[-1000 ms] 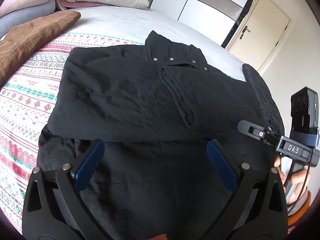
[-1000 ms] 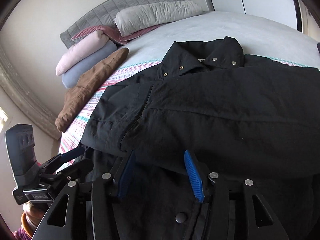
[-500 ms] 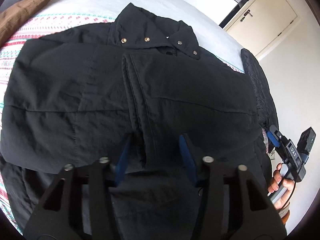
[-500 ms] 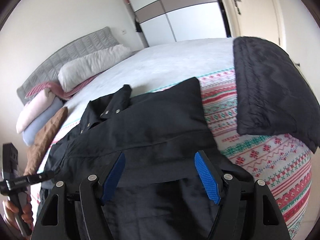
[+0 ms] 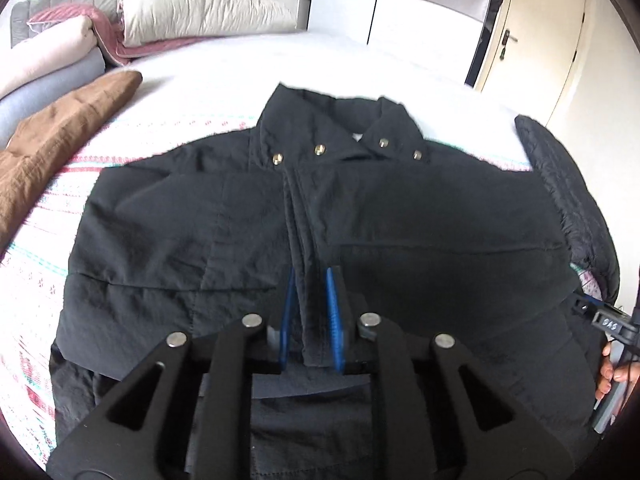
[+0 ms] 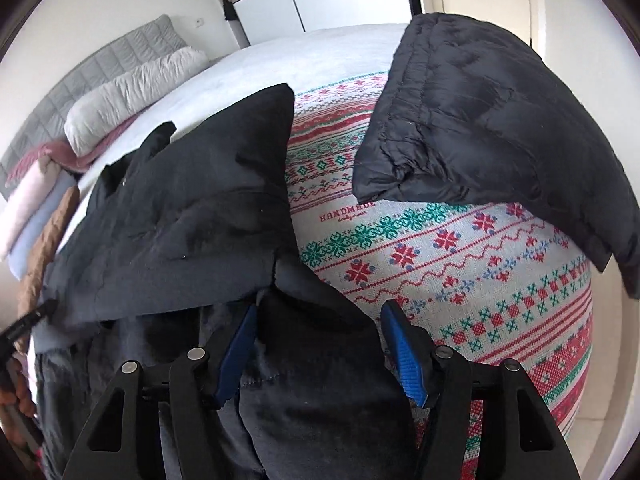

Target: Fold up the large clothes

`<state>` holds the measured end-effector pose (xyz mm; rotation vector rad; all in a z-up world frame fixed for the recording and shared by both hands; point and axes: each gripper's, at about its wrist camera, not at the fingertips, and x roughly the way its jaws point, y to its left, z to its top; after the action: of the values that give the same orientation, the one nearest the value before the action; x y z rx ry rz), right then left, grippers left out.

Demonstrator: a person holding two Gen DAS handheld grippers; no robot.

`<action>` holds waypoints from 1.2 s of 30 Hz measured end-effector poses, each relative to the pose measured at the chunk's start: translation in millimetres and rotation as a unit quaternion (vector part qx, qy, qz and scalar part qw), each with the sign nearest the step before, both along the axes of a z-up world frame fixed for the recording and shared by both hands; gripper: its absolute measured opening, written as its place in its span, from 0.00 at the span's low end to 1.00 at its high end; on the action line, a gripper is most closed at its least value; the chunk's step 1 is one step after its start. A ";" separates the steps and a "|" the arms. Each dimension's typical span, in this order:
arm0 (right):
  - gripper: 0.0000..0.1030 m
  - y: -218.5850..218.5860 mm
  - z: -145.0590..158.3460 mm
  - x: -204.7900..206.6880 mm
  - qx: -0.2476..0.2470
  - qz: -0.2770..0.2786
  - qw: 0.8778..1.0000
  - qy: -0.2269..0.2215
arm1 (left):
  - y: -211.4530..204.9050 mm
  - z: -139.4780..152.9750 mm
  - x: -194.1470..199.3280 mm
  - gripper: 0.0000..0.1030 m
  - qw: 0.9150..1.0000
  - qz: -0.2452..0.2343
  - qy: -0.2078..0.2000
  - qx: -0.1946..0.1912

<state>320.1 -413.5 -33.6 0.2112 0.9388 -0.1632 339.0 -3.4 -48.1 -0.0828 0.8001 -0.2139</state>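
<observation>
Left wrist view: the black woven jacket with brass collar snaps [image 5: 320, 216] lies spread on the bed covered by a white blanket with red and green knitted pattern [image 5: 52, 216], collar toward the headboard, hem at the foot edge. Its sleeves are folded inward over the chest. The left gripper [image 5: 312, 316] has just been closing, and its 2 blue pads now pinch a narrow ridge of doubled cloth running down the middle of the jacket. That ridge is thin and slippery-looking; if the pads hold only the top layer, I judge a lift would pull the folded sleeve open instead of carrying the whole body. A brown folded garment [image 5: 60, 136] lies near the bed's left edge, well apart, beside stacked pillows [image 5: 192, 12] at the headboard.

Right wrist view: the right gripper [image 6: 320, 344] hovers at the jacket's right lower corner [image 6: 312, 320], close to the bed's foot edge. Its jaws have narrowed somewhat but stand apart, with dark fabric between them, and the pads do not visibly press on it. If the left side rises before this side clamps, the fold would likely go skewed, or the hem could drag off the edge. A black quilted puffer jacket [image 6: 500, 120] lies on the bed's right side, near but apart; a wide swing could snag it.
</observation>
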 end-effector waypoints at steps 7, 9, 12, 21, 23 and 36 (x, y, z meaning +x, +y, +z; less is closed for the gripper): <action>0.50 4.9 7.7 17.0 -0.102 -0.014 0.995 -0.013 | -35.2 -16.2 2.8 0.36 0.996 -0.078 -0.008 0.037; 0.49 -15.2 -3.6 15.8 -0.103 -0.052 0.993 0.007 | -48.5 -49.6 13.3 0.37 0.993 -0.093 0.046 0.059; 0.49 -31.4 -12.3 11.3 -0.048 -0.050 0.997 0.017 | -42.0 -50.8 9.6 0.38 0.995 -0.089 0.034 0.034; 0.50 -17.4 59.2 -12.0 0.005 0.036 0.998 -0.050 | -27.8 0.5 -8.7 0.40 0.996 -0.085 -0.035 -0.017; 0.50 -2.4 72.2 -11.9 0.014 0.048 0.995 -0.085 | -36.9 -1.4 -8.3 0.43 0.994 -0.105 -0.030 -0.018; 0.50 40.8 -2.7 31.2 -0.023 0.061 0.998 0.020 | -37.4 -49.1 -3.6 0.58 0.993 -0.104 0.051 -0.037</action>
<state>351.3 -372.8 -36.4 0.1072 0.9832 -0.0764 335.4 -40.8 -97.2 -0.0818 0.9028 -0.4393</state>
